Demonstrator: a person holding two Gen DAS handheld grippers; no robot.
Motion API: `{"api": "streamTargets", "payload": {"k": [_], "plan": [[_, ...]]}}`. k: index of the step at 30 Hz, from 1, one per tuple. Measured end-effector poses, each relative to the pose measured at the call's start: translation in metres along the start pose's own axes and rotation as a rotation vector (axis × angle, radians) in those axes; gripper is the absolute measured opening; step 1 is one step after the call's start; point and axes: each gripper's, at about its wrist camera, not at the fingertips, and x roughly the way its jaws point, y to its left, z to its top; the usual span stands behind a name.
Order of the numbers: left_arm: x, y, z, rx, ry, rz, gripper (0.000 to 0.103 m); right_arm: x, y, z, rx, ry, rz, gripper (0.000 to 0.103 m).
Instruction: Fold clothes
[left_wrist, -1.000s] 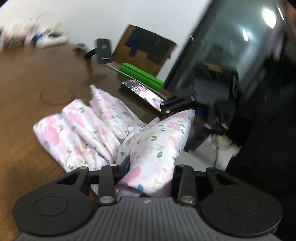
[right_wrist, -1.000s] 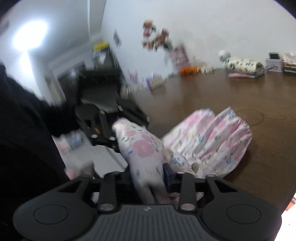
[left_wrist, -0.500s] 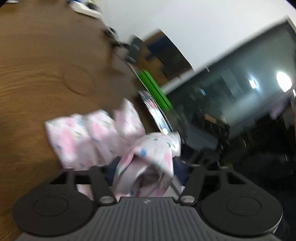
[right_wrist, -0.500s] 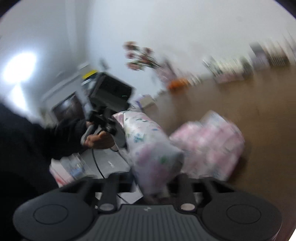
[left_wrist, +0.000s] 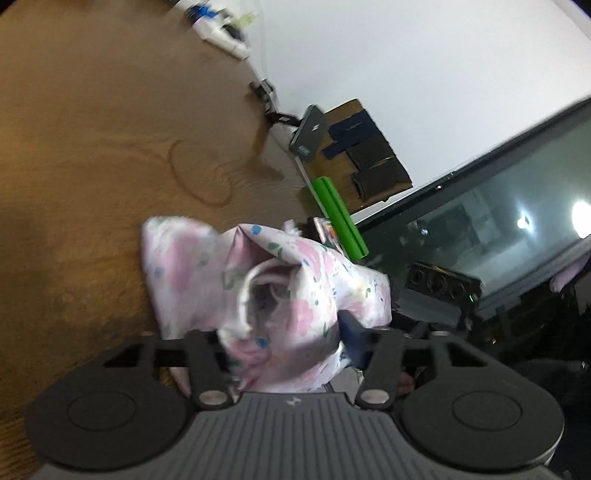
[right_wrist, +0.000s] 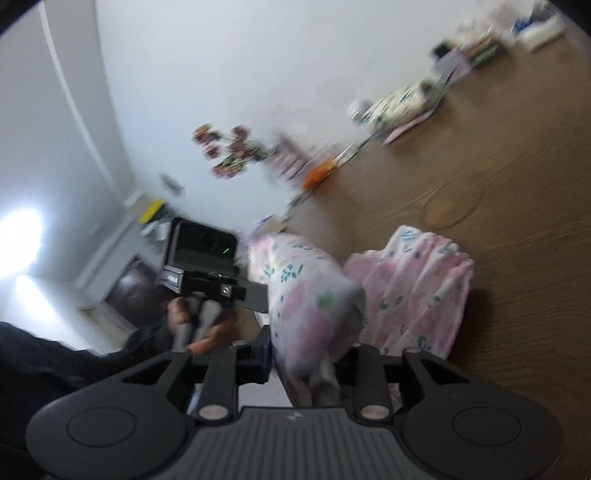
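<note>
Floral garment (left_wrist: 280, 295) apparently between hand-held gripper (left_wrist: 284, 343) fingers

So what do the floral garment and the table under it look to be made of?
The floral garment looks like thin, soft woven fabric, perhaps cotton: it bunches and creases between both tongs, the left tongs and the right tongs, with a matte pink flower print. The table seems to be brown wood or wood veneer: grain lines and a ring-shaped figure show, with a dull sheen.
</note>
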Motion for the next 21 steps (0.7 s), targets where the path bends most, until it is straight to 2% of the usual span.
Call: {"api": "streamTargets", "payload": {"k": [1,2,4,6,7,8,9,11,12,17,19,21], "plan": [[0.002,0.004,0.0,-0.015,0.0,0.006,0.045,-0.001,0.001,-0.003,-0.007,-0.013,-0.008,0.063],[0.003,0.008,-0.001,-0.033,-0.001,0.005,0.044,-0.003,0.001,-0.006,-0.014,-0.027,-0.016,0.069],[0.002,0.012,-0.001,-0.065,-0.011,-0.008,0.043,-0.005,0.002,-0.011,-0.028,-0.054,-0.033,0.068],[0.001,0.016,-0.001,-0.097,-0.021,-0.022,0.042,-0.008,0.003,-0.017,-0.042,-0.08,-0.049,0.061],[0.0,0.018,-0.001,-0.11,-0.027,-0.026,0.042,-0.009,0.001,-0.017,-0.024,-0.082,-0.053,0.048],[0.0,0.017,-0.001,-0.107,-0.039,-0.016,0.042,-0.012,-0.002,-0.017,0.002,-0.083,-0.052,0.029],[-0.001,0.016,0.0,-0.104,-0.051,-0.006,0.043,-0.013,-0.006,-0.015,0.041,-0.084,-0.055,0.021],[-0.003,0.014,0.0,-0.098,-0.074,0.015,0.048,-0.017,-0.014,-0.014,0.116,-0.098,-0.063,0.018],[-0.003,0.013,0.001,-0.095,-0.086,0.025,0.055,-0.016,-0.016,-0.015,0.141,-0.105,-0.063,0.018],[-0.007,0.008,0.003,-0.081,-0.145,0.075,0.064,-0.013,-0.022,-0.013,0.222,-0.122,-0.093,0.018],[-0.009,0.006,0.004,-0.075,-0.169,0.095,0.077,-0.014,-0.021,-0.013,0.23,-0.125,-0.099,0.018],[-0.01,0.004,0.004,-0.069,-0.193,0.115,0.078,-0.014,-0.022,-0.013,0.259,-0.14,-0.1,0.018]]}}
